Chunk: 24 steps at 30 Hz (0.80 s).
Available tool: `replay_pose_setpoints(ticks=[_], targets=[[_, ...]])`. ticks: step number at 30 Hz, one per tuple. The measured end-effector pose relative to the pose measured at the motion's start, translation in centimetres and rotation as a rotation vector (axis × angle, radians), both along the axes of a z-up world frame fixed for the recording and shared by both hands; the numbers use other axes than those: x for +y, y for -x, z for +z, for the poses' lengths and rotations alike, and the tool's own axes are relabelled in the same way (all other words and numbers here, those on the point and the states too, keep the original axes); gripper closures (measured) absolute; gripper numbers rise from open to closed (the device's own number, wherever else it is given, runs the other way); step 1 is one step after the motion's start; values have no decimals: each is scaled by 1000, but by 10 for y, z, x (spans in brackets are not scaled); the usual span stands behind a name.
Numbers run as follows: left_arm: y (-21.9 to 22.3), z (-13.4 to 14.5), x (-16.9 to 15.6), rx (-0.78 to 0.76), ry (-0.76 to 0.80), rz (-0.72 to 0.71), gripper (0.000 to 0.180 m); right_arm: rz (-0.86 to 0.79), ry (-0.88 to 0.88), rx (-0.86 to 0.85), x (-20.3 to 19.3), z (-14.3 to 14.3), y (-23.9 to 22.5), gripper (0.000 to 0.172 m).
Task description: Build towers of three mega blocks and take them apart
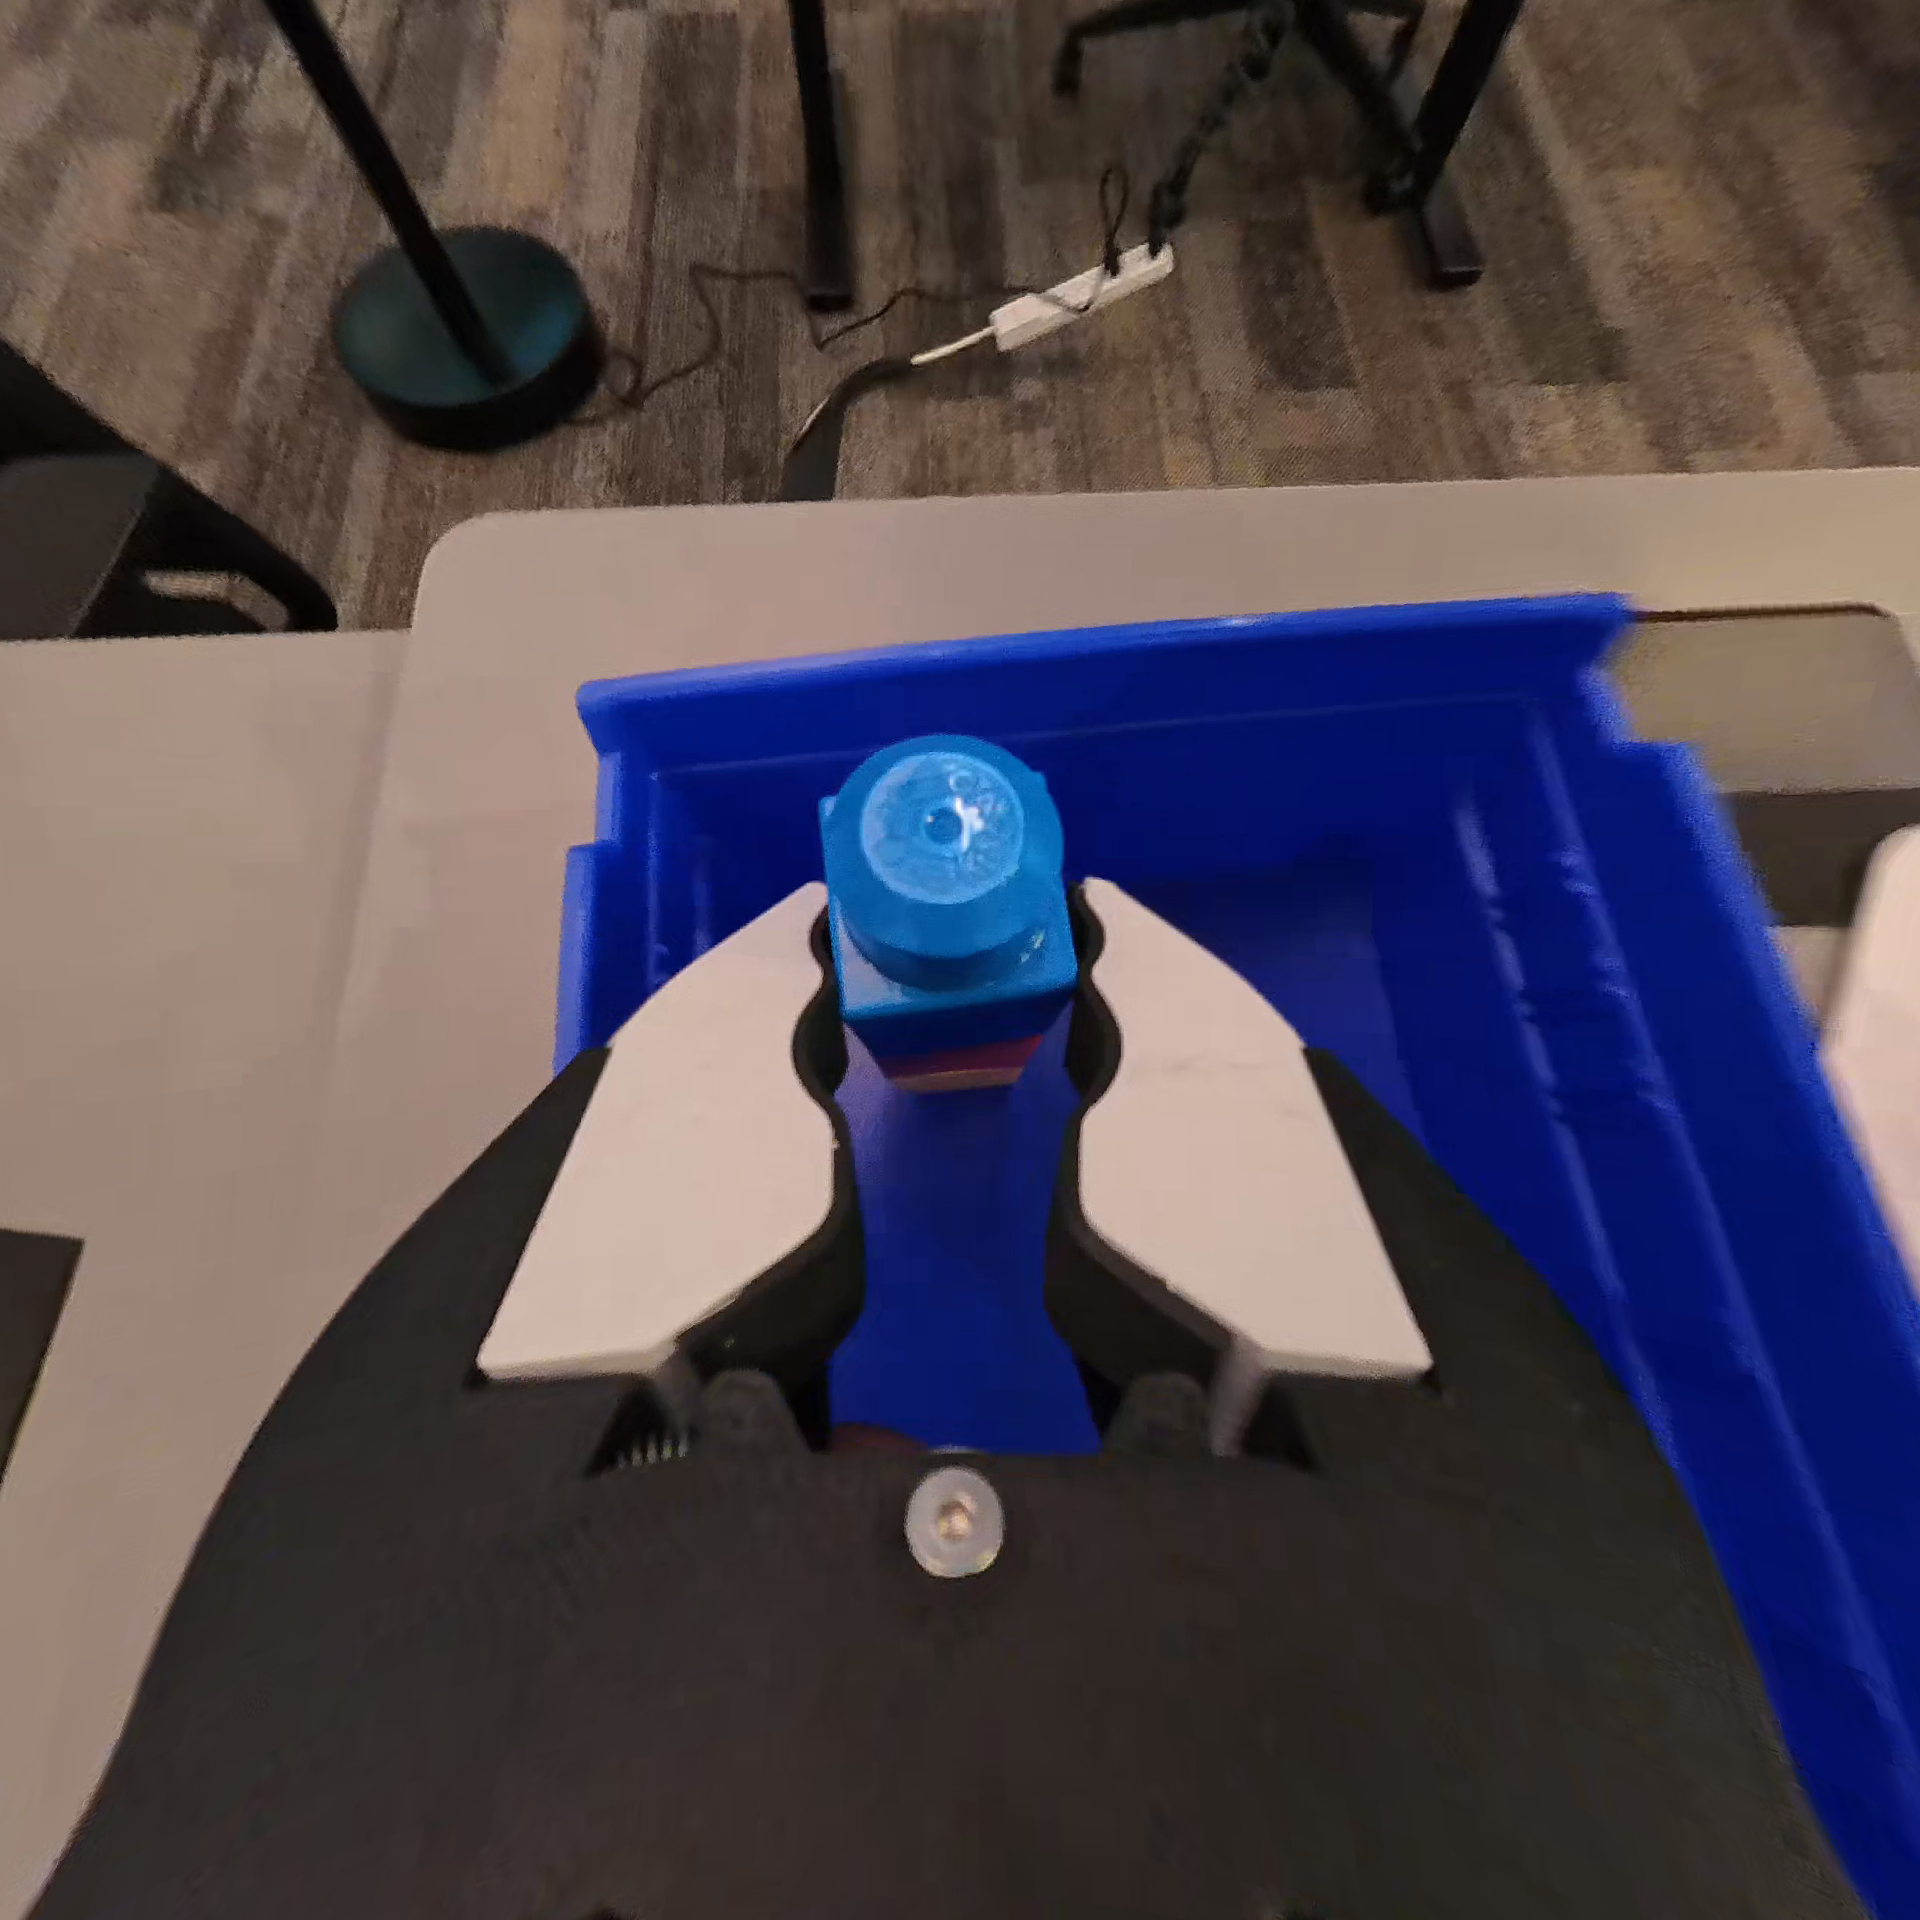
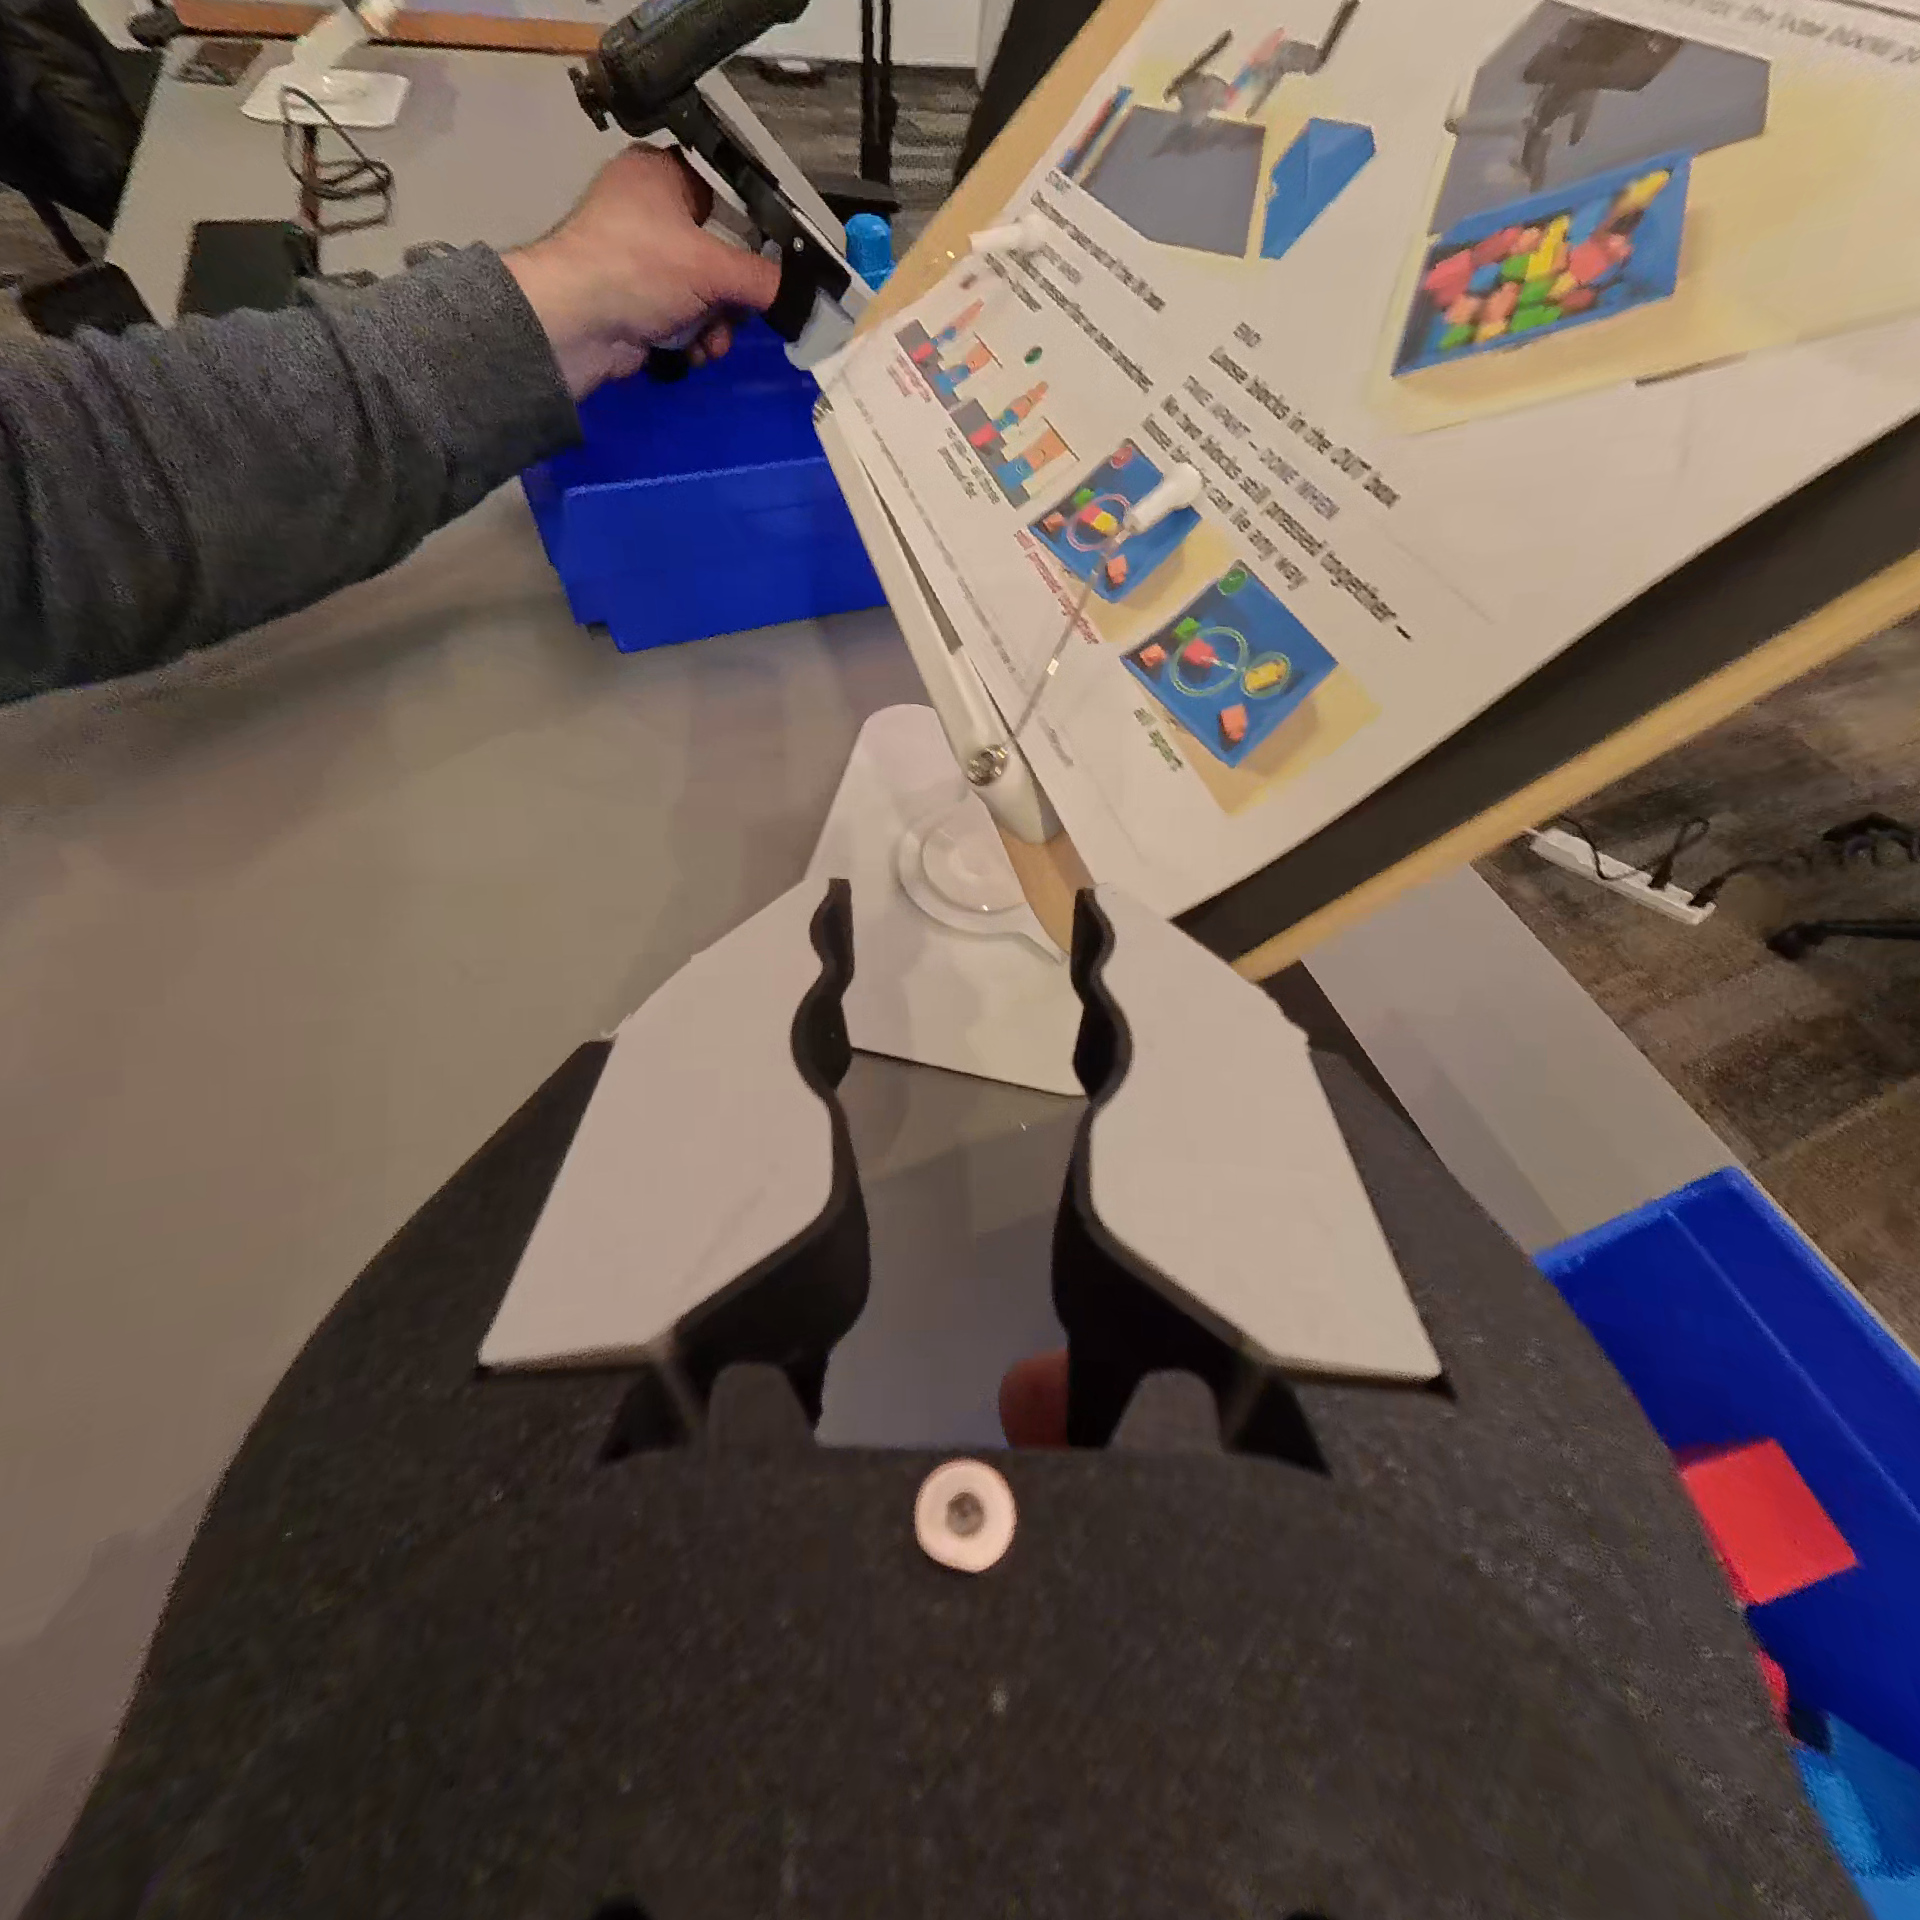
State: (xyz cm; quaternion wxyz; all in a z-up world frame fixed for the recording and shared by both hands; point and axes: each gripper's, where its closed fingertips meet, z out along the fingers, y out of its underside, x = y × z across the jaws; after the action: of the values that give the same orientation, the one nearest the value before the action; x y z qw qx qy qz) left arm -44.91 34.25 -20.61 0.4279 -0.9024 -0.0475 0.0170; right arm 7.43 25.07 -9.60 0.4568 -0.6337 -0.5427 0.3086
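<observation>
grey table under you, left gripper (image 1: 951, 961) pinching the light, hard tower (image 1: 940, 935) over the blue bin (image 1: 1143, 675); squeeze its flat sides. right gripper (image 2: 961, 935) gapes, holding nothing.

- Tower (image 1: 948, 935): only the blue top block shows whole; the blocks beneath are a sliver, hidden behind it.
- Bin (image 1: 1714, 1143): right wall smeared with blur, cut by the frame.
- Second bin (image 2: 1756, 1382): cut off at the corner, its blocks (image 2: 1756, 1527) partly hidden.
</observation>
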Motion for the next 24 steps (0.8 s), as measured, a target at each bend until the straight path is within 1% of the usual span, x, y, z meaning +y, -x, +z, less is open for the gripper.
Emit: replay_pose_setpoints(ticks=[1, 3, 5, 8, 11, 13, 14, 17, 20, 24], targets=[[-12, 12, -9, -1, -10, -47, 141, 17, -5, 14, -4, 3, 3, 131], [-44, 45, -29, 15, -74, -158, 141, 66, -11, 40, -16, 9, 11, 131], [-83, 77, -54, 52, -104, -283, 142, 112, -15, 63, -28, 15, 20, 130], [-162, 114, -92, 94, -146, -516, 142, 183, -20, 112, -48, 24, 35, 129], [-253, 135, -123, 75, -184, -785, 142, 242, -13, 150, -65, 29, 50, 128], [-313, 135, -143, 53, -171, -976, 142, 262, -14, 173, -73, 32, 58, 126], [-339, 131, -150, 68, -159, -1056, 142, 273, -11, 185, -77, 33, 61, 126], [-400, 115, -169, 89, -105, -1238, 142, 298, 4, 204, -84, 33, 68, 123], [-435, 103, -179, 112, -57, -1344, 142, 332, 18, 212, -89, 30, 73, 123], [-458, 99, -183, 107, -40, -1403, 142, 393, 33, 179, -99, 19, 79, 124]])
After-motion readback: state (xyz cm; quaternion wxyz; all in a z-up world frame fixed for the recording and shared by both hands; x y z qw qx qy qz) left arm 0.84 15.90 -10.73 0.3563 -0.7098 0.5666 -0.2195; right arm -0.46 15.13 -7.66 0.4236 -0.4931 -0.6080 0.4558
